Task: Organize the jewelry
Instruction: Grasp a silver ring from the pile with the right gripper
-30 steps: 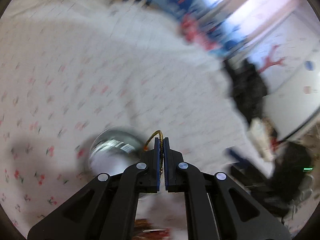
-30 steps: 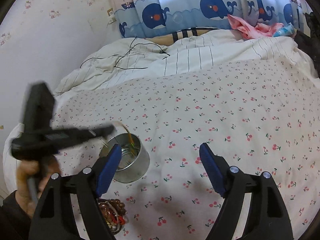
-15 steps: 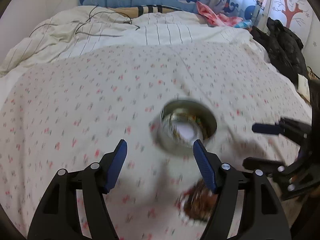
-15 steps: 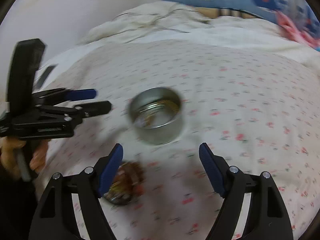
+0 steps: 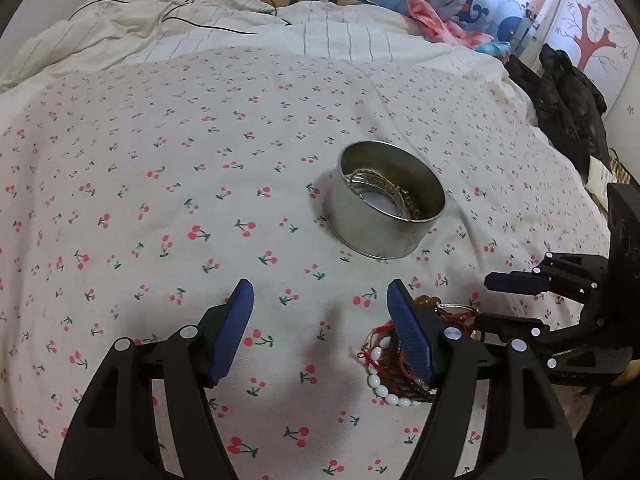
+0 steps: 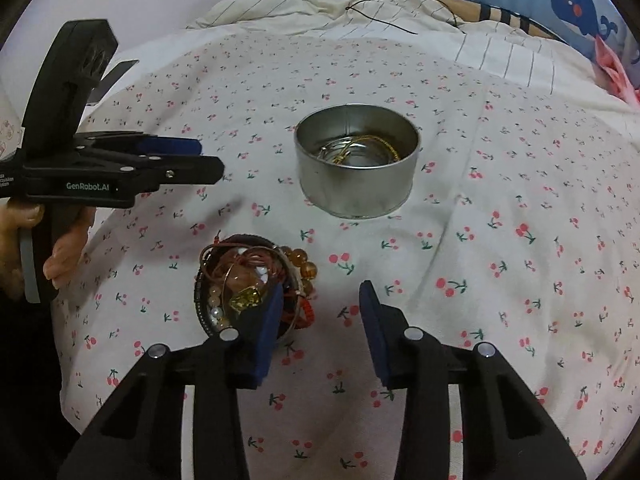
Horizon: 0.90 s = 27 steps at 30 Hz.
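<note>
A round metal tin (image 5: 386, 204) (image 6: 356, 172) stands on the cherry-print bedspread with gold and silver chains inside. In front of it, a heap of bead bracelets and cords (image 6: 248, 280) (image 5: 380, 376) lies on a small dark dish. My left gripper (image 5: 319, 292) (image 6: 206, 158) hovers open over bare bedspread left of the heap, with nothing between its fingers. My right gripper (image 6: 321, 296) (image 5: 486, 300) is low by the heap and its jaws are closing. Its left pad overlaps the heap's right edge, and only bedspread shows between the pads.
A hand (image 6: 60, 256) holds the left gripper's handle. Behind the bedspread lie a striped duvet (image 5: 224, 36) with a black cable (image 6: 384, 4), whale-print pillows (image 6: 576, 4) and a pink cloth (image 5: 436, 20). Dark clothing (image 5: 568, 100) lies off the bed's right edge.
The left gripper, earlier shut on a gold chain over the tin, has opened and drawn back; the chain lies in the tin. The right gripper has dropped toward the heap and narrowed its jaws.
</note>
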Tool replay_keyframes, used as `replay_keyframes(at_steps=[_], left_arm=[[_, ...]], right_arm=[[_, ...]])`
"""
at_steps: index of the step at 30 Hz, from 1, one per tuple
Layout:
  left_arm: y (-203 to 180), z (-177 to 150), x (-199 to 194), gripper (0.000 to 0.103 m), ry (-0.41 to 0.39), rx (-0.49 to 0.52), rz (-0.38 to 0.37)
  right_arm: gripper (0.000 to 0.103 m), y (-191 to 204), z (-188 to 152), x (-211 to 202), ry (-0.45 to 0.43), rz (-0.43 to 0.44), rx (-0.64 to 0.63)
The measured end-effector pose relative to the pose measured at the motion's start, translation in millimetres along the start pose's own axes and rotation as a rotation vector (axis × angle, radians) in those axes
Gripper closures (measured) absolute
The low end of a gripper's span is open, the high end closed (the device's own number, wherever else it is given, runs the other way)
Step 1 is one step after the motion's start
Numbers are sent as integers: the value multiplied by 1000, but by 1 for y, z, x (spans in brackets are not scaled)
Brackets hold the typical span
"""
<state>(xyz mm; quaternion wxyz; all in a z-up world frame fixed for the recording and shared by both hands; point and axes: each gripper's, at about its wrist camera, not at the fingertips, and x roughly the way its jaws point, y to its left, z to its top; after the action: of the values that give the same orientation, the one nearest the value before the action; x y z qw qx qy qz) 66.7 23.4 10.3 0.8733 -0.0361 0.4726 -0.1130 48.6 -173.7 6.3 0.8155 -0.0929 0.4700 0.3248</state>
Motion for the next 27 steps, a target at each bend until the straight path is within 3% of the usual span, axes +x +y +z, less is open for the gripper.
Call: replay_keyframes(at_steps=[3,6,11,15,21,24,27], left_arm=[[-5,-1,2,37,1,21,10],[-9,-2,2,37,0,33,15],[-8,-3,3,32,-4,38,31],[-6,-2,1,31,-10,31,33],[-8,-2,2,30,-8,38,26],[-8,-2,1,30,-10,40,23],[-7,-1,0,30,-13,33,18]], right_arm=[[69,8,2,-2,-20,11,-11],[82,11,3,2,-22,13,-19],[95,12,5,4,-32,11,-21],[95,7,6,-3,-55,32,-1],[94,0,4,12,-20,62,48],[73,-4,4,13,-26,89,78],[73,-1,4,12,-35,84,65]])
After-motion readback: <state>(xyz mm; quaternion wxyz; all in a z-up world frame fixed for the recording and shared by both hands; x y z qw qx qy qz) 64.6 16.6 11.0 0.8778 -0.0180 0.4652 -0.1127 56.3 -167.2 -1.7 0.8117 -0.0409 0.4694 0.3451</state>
